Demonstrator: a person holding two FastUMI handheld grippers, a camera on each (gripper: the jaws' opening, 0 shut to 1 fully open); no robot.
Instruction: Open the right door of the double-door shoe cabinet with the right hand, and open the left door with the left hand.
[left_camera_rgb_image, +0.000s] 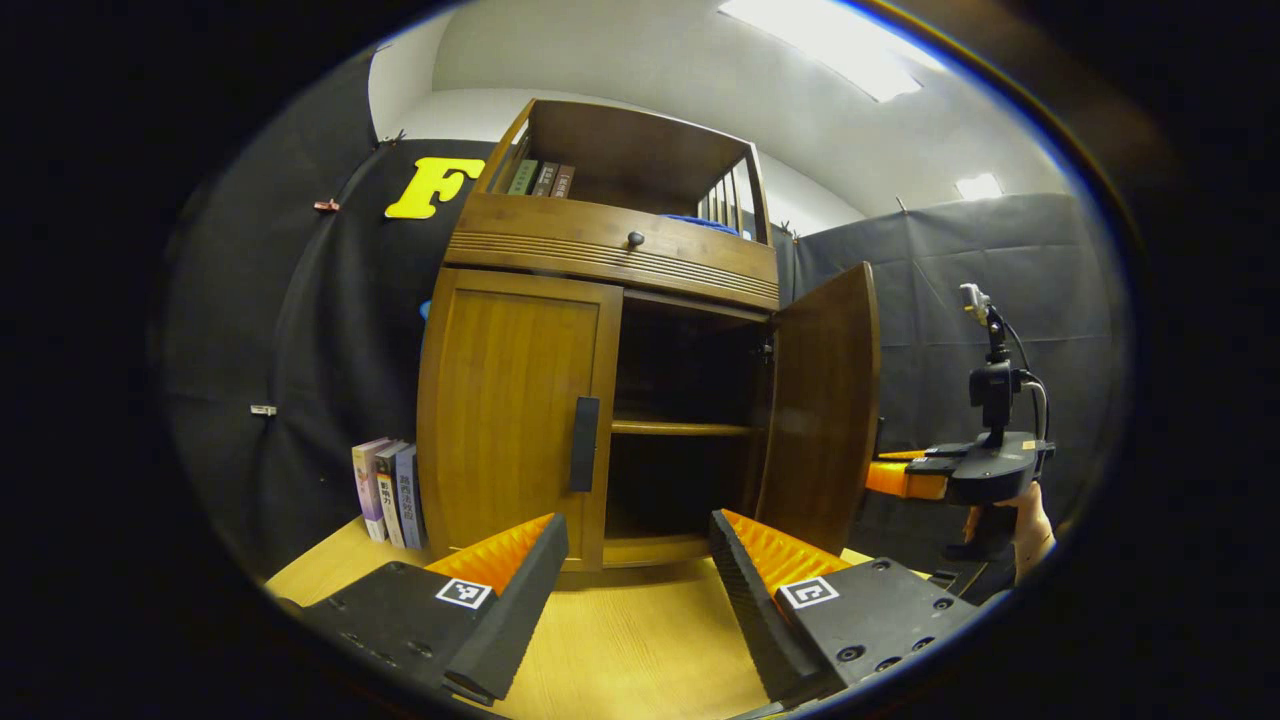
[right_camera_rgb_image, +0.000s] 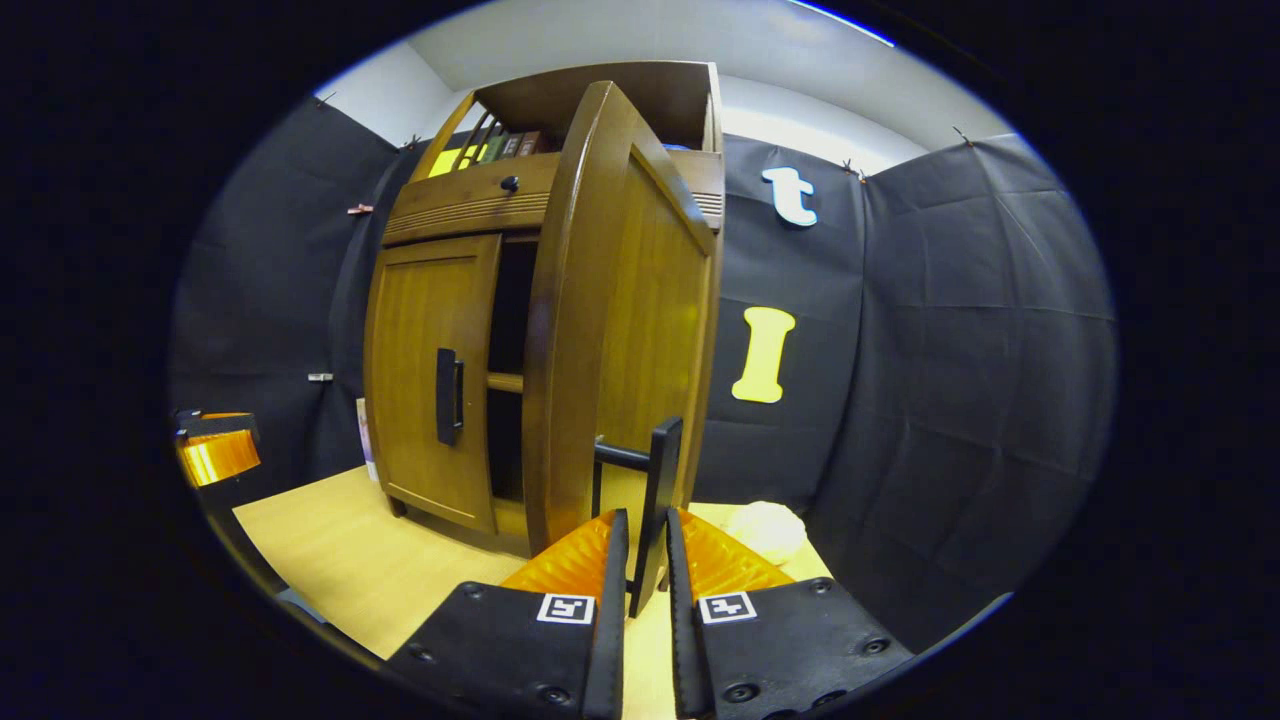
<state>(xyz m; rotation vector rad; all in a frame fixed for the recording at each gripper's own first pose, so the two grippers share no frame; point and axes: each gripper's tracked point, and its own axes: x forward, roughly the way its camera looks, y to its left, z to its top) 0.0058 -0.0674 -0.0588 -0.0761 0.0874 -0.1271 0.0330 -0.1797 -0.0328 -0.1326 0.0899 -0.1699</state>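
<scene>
right tongs (right_camera_rgb_image: 640, 560) clamp door handle (right_camera_rgb_image: 655, 500)

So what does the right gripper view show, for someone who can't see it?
The right tongs are closed on the dark handle of the wooden shoe cabinet's right door, which stands swung open toward the camera. The left door is shut, and the cabinet sits on a light wooden floor.

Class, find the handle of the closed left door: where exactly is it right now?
In the left gripper view, the handle sits on the left door's inner edge, beside the open compartment, above and between the open left gripper's fingers, untouched.
</scene>
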